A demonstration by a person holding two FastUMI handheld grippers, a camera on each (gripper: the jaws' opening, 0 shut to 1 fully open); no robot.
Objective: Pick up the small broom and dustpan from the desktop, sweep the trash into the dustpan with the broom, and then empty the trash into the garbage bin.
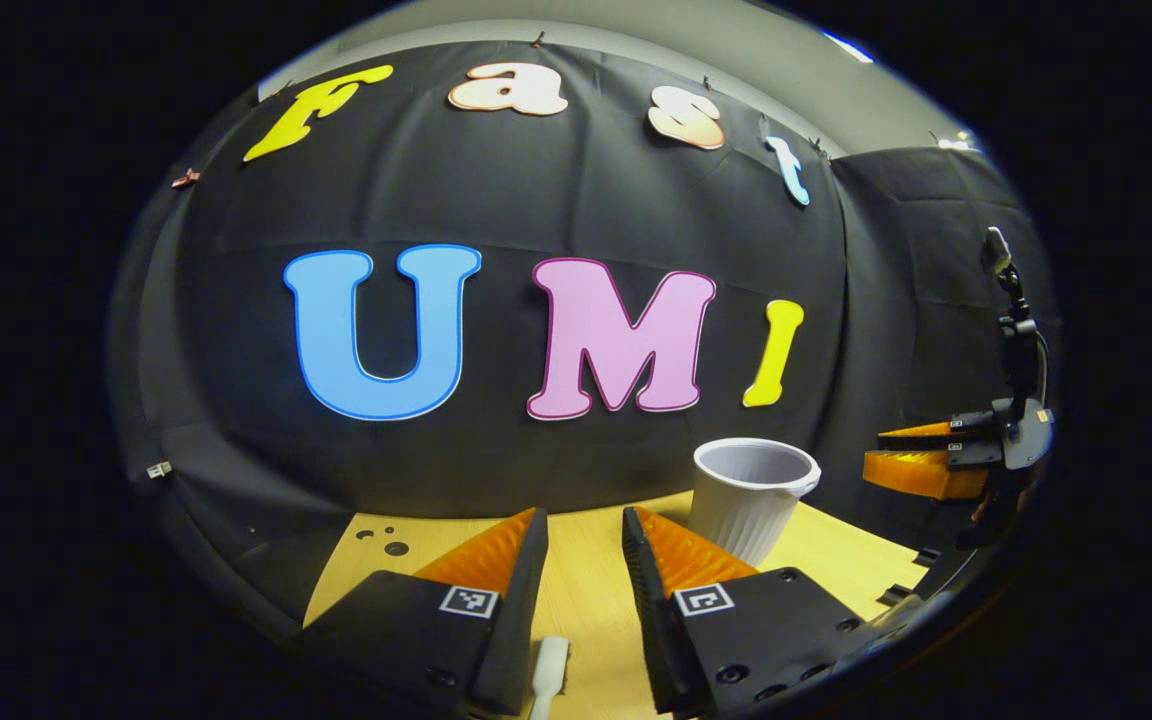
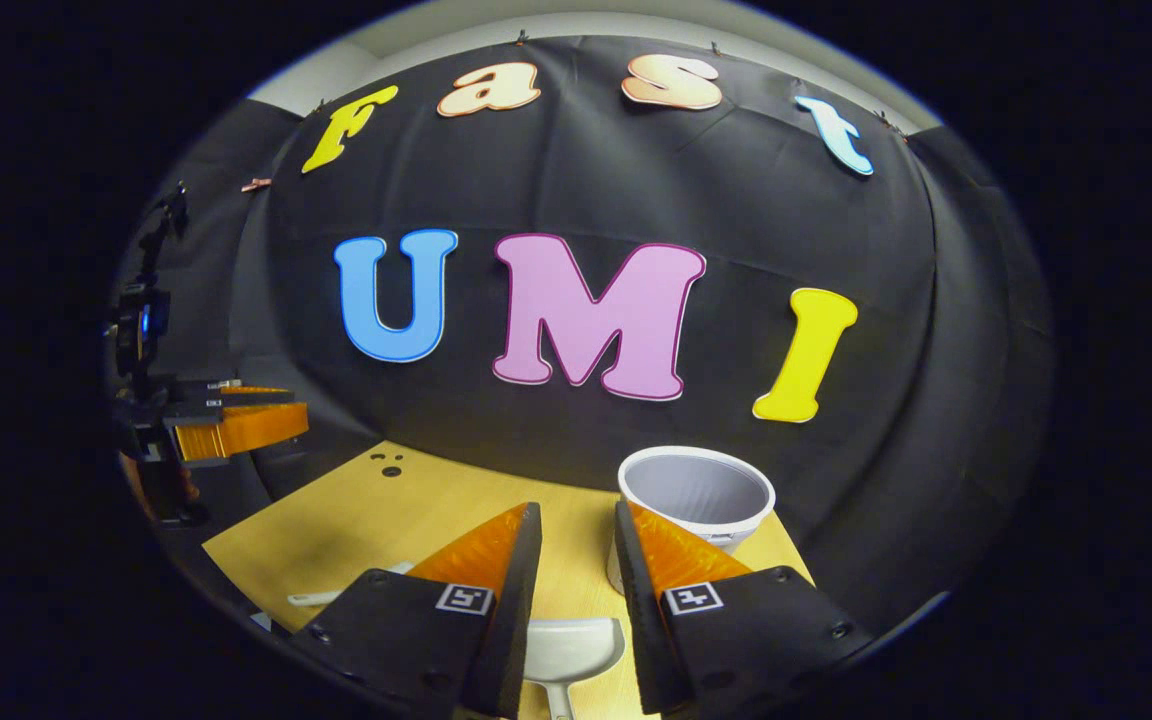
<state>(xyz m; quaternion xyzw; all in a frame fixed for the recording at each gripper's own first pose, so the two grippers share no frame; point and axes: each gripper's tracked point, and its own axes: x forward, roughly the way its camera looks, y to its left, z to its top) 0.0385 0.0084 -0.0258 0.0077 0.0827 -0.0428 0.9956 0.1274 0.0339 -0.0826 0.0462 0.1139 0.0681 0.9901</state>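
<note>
Dustpan point(image 2: 576, 645) dead ahead at 6 o'clock between right gripper point(image 2: 576, 540) fingers, spread apart, handle pointing back toward camera. Left gripper point(image 1: 584, 545) also apart, white handle point(image 1: 548, 672), likely broom, below. Bin point(image 2: 696, 495) at 1 o'clock.

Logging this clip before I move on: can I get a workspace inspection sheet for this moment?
Surface: light wooden desktop, small holes near its far edge.
Job's things: white bin upright at the back; white dustpan and white handle, likely the broom's, lying flat.
Clutter: trash, nothing seen.
Grippers: left gripper and right gripper open, above the desktop, holding nothing.
Cables: nothing seen.
Surroundings: black cloth wall.
</note>
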